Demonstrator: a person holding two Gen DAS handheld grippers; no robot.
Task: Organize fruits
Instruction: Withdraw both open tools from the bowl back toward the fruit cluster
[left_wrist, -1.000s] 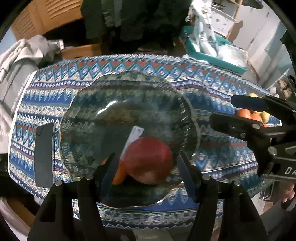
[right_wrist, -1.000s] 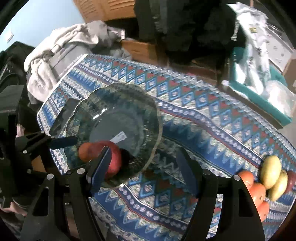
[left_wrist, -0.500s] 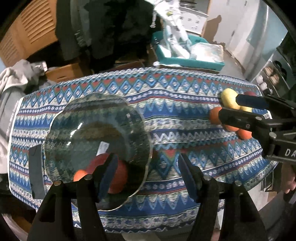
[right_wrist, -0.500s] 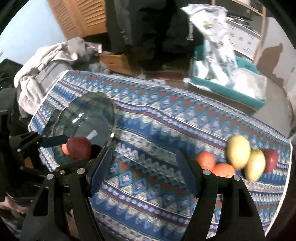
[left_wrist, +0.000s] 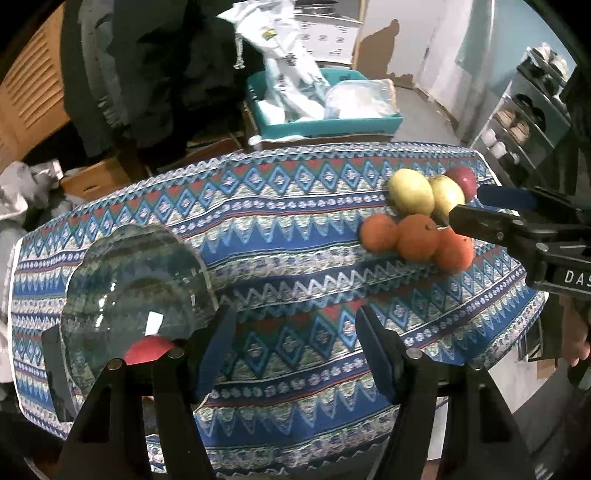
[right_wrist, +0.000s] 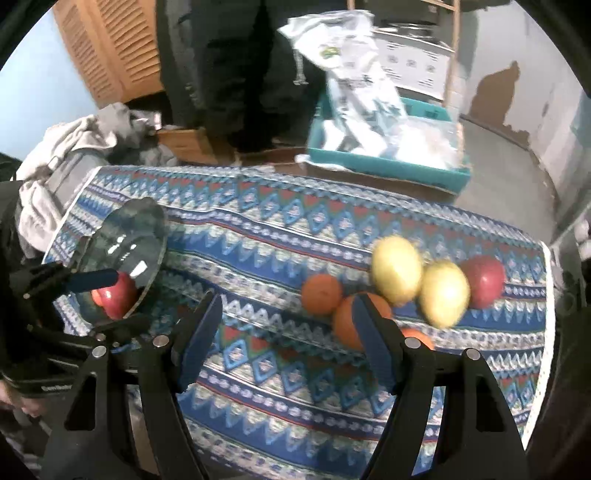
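Observation:
A glass plate (left_wrist: 136, 280) lies at the table's left end and holds a red apple (left_wrist: 147, 350); it also shows in the right wrist view (right_wrist: 122, 291) with an orange fruit behind it. At the right end lie three oranges (left_wrist: 417, 236), two yellow fruits (left_wrist: 412, 190) and a red apple (left_wrist: 461, 177). My left gripper (left_wrist: 295, 354) is open and empty over the cloth, right of the plate. My right gripper (right_wrist: 288, 339) is open and empty, just left of the oranges (right_wrist: 321, 293); its right finger covers part of one orange (right_wrist: 347, 321).
The table wears a blue patterned cloth (left_wrist: 280, 229). Behind it stand a teal crate (left_wrist: 325, 122) with plastic bags and a person in dark clothes (right_wrist: 240, 66). Grey clothes (right_wrist: 74, 147) are piled at the far left. Shelves (left_wrist: 528, 122) stand at right.
Both grippers have pulled back and swung right, away from the plate. The red apple stays on the plate. The fruit pile now sits close to my right gripper.

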